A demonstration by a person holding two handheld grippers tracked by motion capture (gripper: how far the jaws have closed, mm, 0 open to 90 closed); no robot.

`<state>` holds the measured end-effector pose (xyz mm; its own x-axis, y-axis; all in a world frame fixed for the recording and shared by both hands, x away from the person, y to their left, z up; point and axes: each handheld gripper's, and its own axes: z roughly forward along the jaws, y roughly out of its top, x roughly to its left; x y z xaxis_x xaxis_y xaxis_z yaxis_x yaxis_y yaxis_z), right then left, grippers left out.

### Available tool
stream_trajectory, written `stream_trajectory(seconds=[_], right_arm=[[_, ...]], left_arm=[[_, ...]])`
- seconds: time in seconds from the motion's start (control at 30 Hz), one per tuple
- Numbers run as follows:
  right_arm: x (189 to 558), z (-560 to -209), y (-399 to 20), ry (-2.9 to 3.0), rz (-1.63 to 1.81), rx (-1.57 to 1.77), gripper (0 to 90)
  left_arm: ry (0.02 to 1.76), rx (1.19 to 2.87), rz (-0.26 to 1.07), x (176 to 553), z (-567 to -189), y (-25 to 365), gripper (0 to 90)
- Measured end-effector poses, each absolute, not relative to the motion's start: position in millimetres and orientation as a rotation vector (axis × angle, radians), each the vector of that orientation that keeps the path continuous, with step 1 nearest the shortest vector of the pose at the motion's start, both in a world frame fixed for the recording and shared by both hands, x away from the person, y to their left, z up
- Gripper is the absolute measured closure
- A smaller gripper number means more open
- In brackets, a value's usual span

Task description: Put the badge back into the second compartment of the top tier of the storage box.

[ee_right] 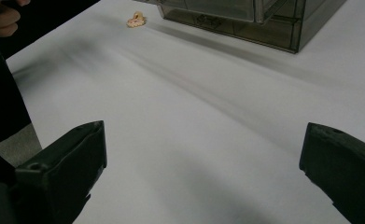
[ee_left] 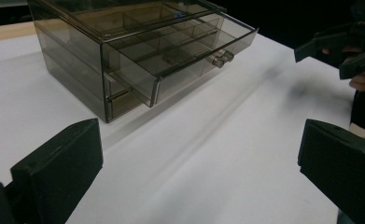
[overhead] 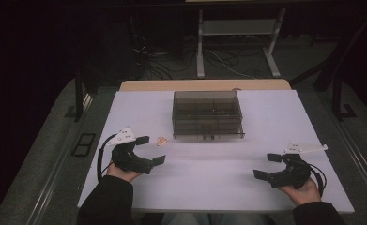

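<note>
We find the white rectangular table top (overhead: 209, 183) carrying all items. At its far centre stands the smoke-tinted clear plastic drawer cabinet (overhead: 208, 115), front facing us; in the left gripper view its upper drawer (ee_left: 180, 53) projects slightly, which we judge leaves it ready for loading. The left gripper (overhead: 149, 151) rests near the table's left edge with jaws spread wide and empty, angled toward the cabinet. The right gripper (overhead: 267, 166) rests near the right edge, likewise released and holding nothing; we judge both are parked well apart to keep the middle free. The small tan, ring-like object (overhead: 161, 140) lies on the table between the left gripper and the cabinet's left front corner, apart from both. Its exact form is too small to determine, and the drawer contents cannot be read through the tint.
</note>
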<state>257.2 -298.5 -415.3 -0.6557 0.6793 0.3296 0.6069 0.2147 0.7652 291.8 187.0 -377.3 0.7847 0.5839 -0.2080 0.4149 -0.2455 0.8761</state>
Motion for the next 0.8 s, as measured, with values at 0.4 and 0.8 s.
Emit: stream_trajectory(seconds=[0.4,0.8], right_arm=[[257,-416,-298,2.387,1.446,1.268,0.0],[258,-416,-299,2.390,1.447,1.266,0.0]], left_arm=[[0.771,1.911,0.178,305,-370,187,0.0],[0.770,1.942,0.168,319,-360,186,0.0]])
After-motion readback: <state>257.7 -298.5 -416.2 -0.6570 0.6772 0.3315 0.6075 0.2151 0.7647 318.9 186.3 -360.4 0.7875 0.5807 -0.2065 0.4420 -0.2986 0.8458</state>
